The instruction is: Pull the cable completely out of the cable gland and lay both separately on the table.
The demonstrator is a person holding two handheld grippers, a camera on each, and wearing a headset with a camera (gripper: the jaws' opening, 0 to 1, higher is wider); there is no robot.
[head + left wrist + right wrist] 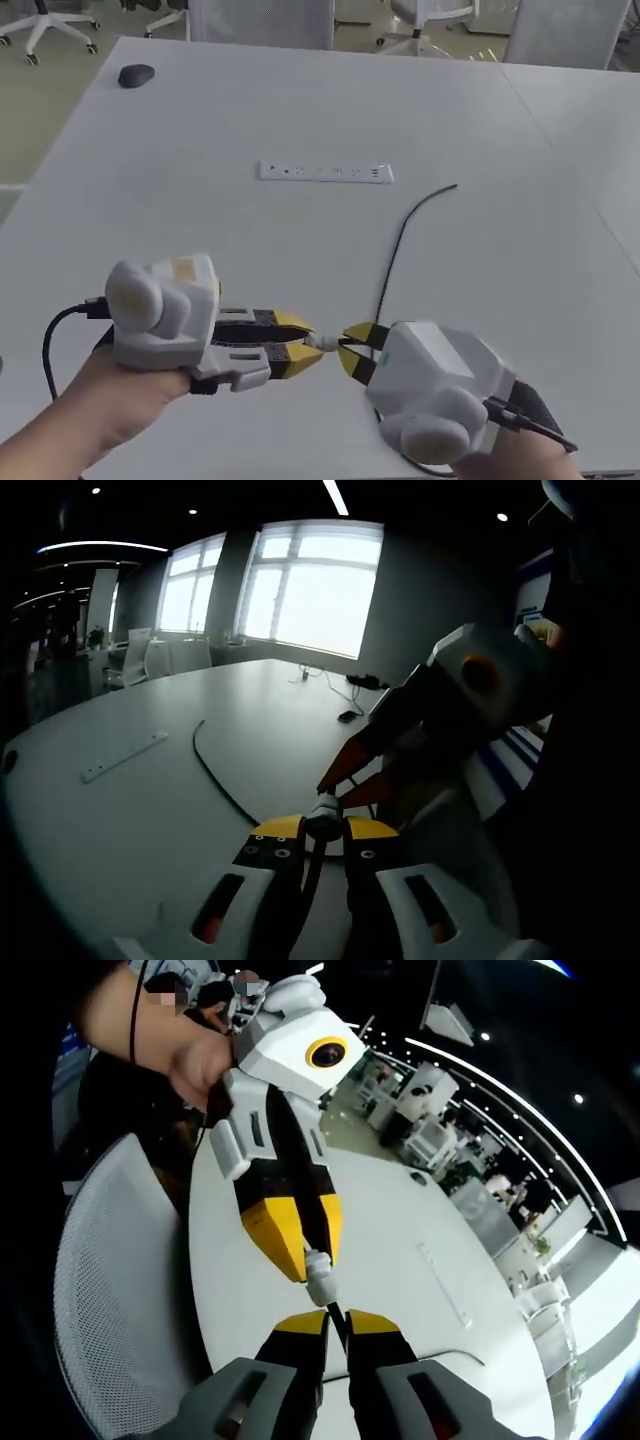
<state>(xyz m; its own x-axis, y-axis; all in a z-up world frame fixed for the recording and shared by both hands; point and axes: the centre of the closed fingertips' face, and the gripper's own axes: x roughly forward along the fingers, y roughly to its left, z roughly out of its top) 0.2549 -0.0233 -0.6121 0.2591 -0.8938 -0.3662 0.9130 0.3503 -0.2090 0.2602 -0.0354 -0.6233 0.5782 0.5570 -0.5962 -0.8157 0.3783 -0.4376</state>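
Two hand-held grippers meet tip to tip just above a white table (200,150). The left gripper (308,346) has its fingers pressed onto a small white cable gland (322,343). The right gripper (350,352) pinches the black cable (395,250) just past the gland's end. The gland hangs between the two sets of fingers, off the table.

From the right fingers the cable trails away across the table. Its free end lies well beyond them, near a white power strip (325,172).

By my judgement the task is at its start: both grips are set, but the cable still enters the gland. What remains is drawing it fully out, then laying gland and cable down apart.

The right gripper view shows the joint best, with the cable running between its own fingers straight into the gland at the left fingers' yellow tips. In the head view that joint is small and crowded by fingertips. The left gripper view is dim. It shows the gland seated between its own fingers, though probably not how deep the cable sits. The head view adds the cable's whole run across the table.
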